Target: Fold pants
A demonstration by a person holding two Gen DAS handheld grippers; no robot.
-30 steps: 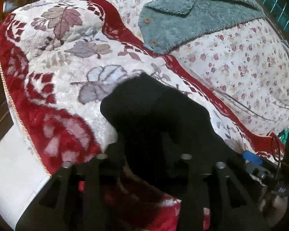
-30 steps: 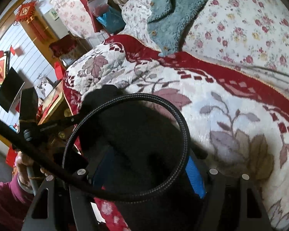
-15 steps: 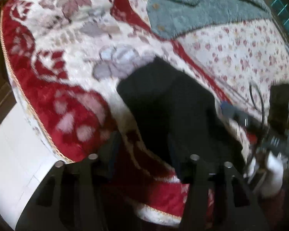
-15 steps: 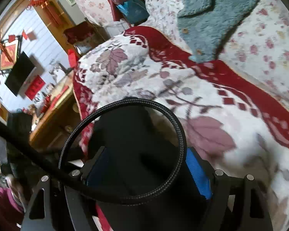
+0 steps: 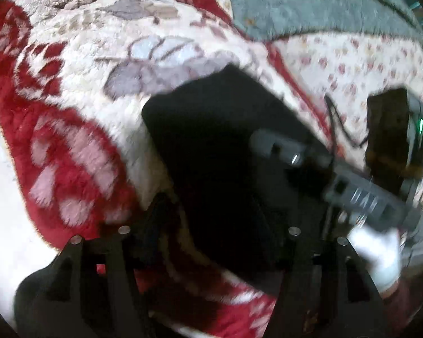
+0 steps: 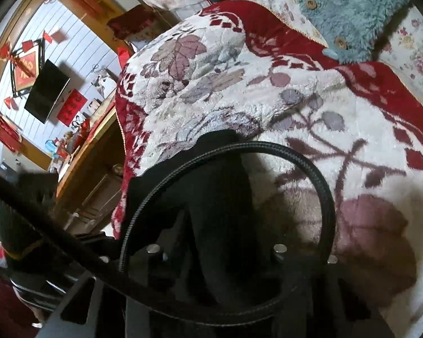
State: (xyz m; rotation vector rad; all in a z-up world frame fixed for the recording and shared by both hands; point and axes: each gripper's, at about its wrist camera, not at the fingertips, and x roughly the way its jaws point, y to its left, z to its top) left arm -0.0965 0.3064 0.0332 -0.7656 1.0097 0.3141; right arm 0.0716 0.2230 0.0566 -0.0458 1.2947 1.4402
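The black pants (image 5: 211, 146) lie folded on the red and white floral blanket (image 5: 79, 84), near its corner. My left gripper (image 5: 208, 225) is open over the near part of the pants. My right gripper (image 6: 217, 242) looks shut on the near edge of the black pants (image 6: 217, 186); it also shows in the left wrist view (image 5: 279, 149), at the right side of the pants. A black braided cable (image 6: 321, 186) loops in front of the right camera and hides part of the cloth.
A teal fleece garment (image 5: 324, 2) with buttons lies on the flowered sheet (image 5: 366, 64) beyond the blanket. The blanket's edge (image 5: 2, 129) drops off at the left. A wooden cabinet (image 6: 93, 174) and a wall television (image 6: 46, 90) stand past the bed.
Both grippers have moved forward and lower over the bed. The left jaws have opened off the pants. The right gripper has come into the left wrist view.
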